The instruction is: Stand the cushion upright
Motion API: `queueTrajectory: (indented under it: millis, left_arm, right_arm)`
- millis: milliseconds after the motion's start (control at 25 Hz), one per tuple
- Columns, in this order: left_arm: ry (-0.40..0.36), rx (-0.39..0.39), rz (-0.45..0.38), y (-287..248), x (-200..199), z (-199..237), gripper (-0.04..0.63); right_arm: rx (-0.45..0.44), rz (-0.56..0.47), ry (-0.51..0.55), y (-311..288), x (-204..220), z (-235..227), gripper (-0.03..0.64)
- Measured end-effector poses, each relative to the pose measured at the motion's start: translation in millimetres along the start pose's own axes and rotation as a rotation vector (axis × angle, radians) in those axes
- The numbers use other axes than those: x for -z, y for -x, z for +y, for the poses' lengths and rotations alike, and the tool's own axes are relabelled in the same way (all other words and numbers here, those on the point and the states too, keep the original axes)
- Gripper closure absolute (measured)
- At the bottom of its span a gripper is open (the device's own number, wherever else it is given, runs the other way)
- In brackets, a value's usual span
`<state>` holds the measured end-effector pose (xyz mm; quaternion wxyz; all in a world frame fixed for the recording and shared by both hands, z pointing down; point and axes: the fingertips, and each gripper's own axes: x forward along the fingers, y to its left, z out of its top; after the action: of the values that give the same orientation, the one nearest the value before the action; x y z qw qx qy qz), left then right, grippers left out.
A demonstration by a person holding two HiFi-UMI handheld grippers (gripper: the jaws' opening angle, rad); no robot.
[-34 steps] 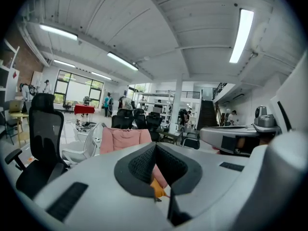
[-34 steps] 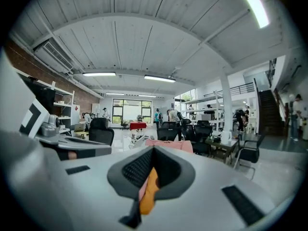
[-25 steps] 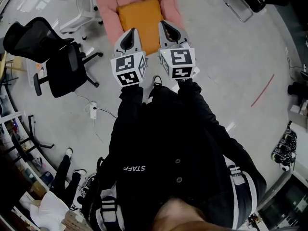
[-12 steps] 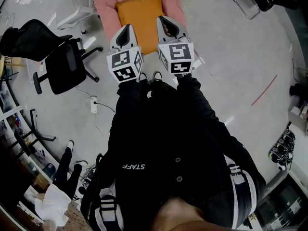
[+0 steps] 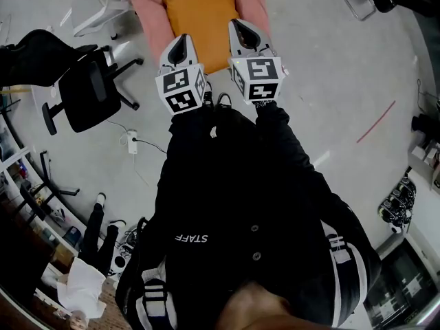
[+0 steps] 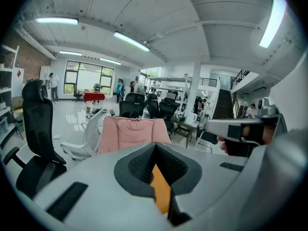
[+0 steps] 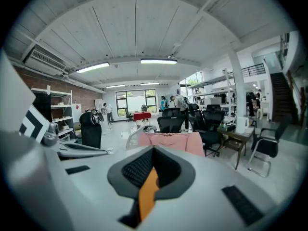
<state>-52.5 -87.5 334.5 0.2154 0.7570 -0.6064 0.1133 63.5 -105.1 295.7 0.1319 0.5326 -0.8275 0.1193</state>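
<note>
Where the pink padded armchair (image 5: 144, 5) stands ahead of the left gripper (image 5: 180, 42) and the right gripper (image 5: 238, 25), the orange square fabric cushion (image 5: 201, 16) is seen flat on its seat, between and just beyond their tips. Both pairs of jaws are pressed together, pinching nothing.

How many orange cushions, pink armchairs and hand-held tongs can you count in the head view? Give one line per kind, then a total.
orange cushion: 1
pink armchair: 1
tongs: 2, the left tongs and the right tongs
Total: 4
</note>
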Motion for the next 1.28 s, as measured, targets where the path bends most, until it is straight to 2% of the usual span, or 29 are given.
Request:
queueTrajectory:
  millis: [280, 520, 880, 1280]
  left_arm:
    - [0.025, 0.002, 0.102, -48.0, 32.4, 28.8, 0.595]
    - [0.068, -0.037, 0.211, -101.4, 80.1, 54.1, 0.595]
    - [0.107, -0.061, 0.313, -178.7, 174.0, 78.0, 0.595]
    - [0.112, -0.105, 0.389, -254.0, 273.9, 120.8, 0.595]
  right_arm:
    - [0.008, 0.106, -0.057, -49.3, 35.9, -8.9, 0.604]
    - [0.040, 0.217, -0.105, -94.1, 94.8, -30.1, 0.604]
    - [0.070, 0.336, -0.112, -163.5, 203.1, -52.4, 0.604]
    - [0.101, 0.440, -0.131, -228.4, 337.0, -94.9, 0.604]
